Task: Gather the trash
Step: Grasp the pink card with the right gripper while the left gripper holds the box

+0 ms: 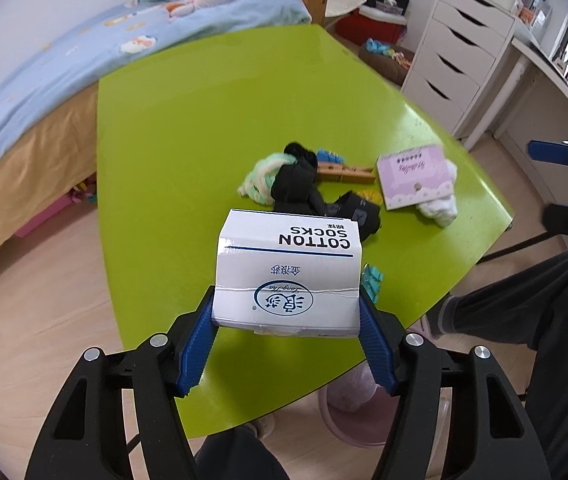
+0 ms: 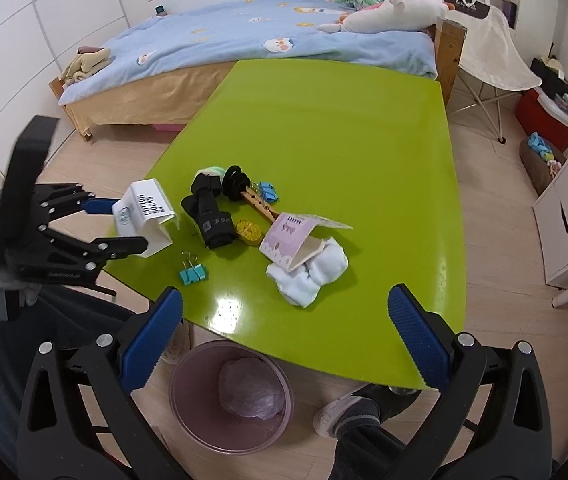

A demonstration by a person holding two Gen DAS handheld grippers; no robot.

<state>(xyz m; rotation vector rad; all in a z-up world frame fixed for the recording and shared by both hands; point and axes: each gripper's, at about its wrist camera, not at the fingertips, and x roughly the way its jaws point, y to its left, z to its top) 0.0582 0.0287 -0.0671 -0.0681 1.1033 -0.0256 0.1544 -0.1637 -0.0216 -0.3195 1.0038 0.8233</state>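
Two hand-held grippers are in play over a bright green worktop (image 2: 324, 120), and I'm holding both near its edge closest to me. My left hand-held gripper (image 1: 288, 312) is clamped on a white cotton-socks box (image 1: 288, 276), blue pads pressing both sides, the box lifted clear of the worktop at that edge. My right hand-held gripper (image 2: 286, 320) hangs spread wide with nothing between its fingers, above the same edge.

Just beyond the box lies a clutter: black rolled socks (image 2: 211, 216), a pale green bundle (image 1: 261, 176), a wooden clothespin (image 1: 346, 174), a yellow round thing (image 2: 248, 232), and blue binder clips (image 2: 192, 274), one pair right beside the box. Farther from the box, a pink card (image 2: 288, 236) stands folded like a tent over white socks (image 2: 312, 274).

Down on the pale wood floor (image 2: 504, 320), below the worktop edge, sits a pinkish bin (image 2: 195, 412) with a crumpled bag inside. Past the far side of the worktop runs a bed (image 2: 223, 36) with a blue quilt and plush toys. White drawers (image 1: 460, 52) stand off to the side, near a folding chair (image 2: 484, 52) draped in cream cloth.
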